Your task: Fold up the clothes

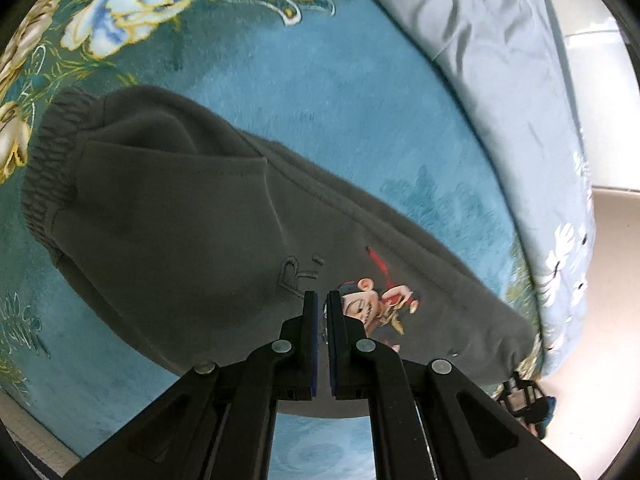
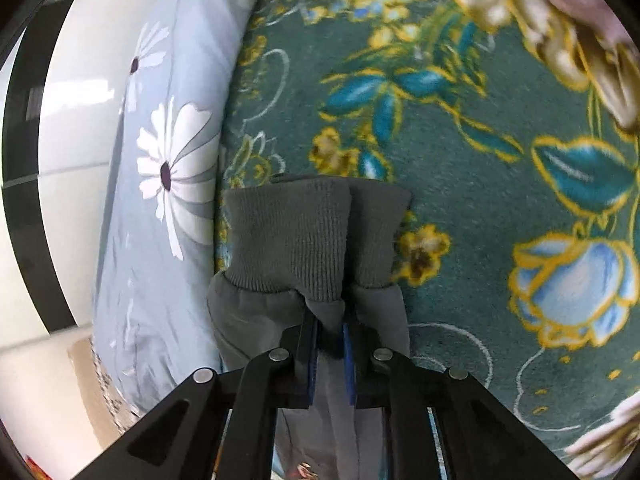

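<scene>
grey fleece is what i'm working with: a pair of dark grey sweatpants (image 1: 200, 216) lying flat on a teal floral blanket (image 1: 320, 92). from my left wrist camera, the long axis runs diagonally, with the gathered elastic waistband (image 1: 44, 168) at the far left and the legs stretching toward the near right, where a cartoon print (image 1: 380, 304) sits. my left gripper (image 1: 322, 300) hovers above that print, clenched tight with nothing between its pads. through the right wrist camera, the two ribbed cuffs (image 2: 312, 232) lie side by side pointing away from me, right beside a pale blue daisy-print quilt (image 2: 168, 168) on the left. my right gripper (image 2: 330, 332) has pinched a fold of the pant fabric just below the cuffs.
</scene>
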Tool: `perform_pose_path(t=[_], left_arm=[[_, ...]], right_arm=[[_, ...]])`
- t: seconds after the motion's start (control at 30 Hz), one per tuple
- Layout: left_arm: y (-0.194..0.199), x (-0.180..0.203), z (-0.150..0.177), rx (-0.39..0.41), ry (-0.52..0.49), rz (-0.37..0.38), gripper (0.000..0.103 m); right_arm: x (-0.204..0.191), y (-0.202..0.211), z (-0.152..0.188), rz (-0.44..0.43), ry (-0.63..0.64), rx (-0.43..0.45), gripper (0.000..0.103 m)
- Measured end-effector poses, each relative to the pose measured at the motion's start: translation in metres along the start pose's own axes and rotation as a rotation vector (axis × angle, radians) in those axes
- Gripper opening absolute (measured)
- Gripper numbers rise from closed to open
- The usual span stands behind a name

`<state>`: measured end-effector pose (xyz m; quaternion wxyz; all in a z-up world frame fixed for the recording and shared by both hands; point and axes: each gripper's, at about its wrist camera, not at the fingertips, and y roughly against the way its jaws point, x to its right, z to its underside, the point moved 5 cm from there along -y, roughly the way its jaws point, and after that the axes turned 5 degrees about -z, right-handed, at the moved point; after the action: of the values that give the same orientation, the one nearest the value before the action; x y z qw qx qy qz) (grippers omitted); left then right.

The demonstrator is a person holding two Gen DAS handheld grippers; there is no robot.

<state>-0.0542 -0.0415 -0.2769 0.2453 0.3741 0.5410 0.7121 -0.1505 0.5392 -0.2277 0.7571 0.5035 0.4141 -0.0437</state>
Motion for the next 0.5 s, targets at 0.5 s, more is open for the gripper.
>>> perform_pose_path(t=[0.5], left_arm=[[-0.018,-0.005,0.018,-0.032,-0.02,-0.091,0.003]], right_arm=[[0.026,-0.012,-0.031,0.007,-0.084,0.045,0.056]])
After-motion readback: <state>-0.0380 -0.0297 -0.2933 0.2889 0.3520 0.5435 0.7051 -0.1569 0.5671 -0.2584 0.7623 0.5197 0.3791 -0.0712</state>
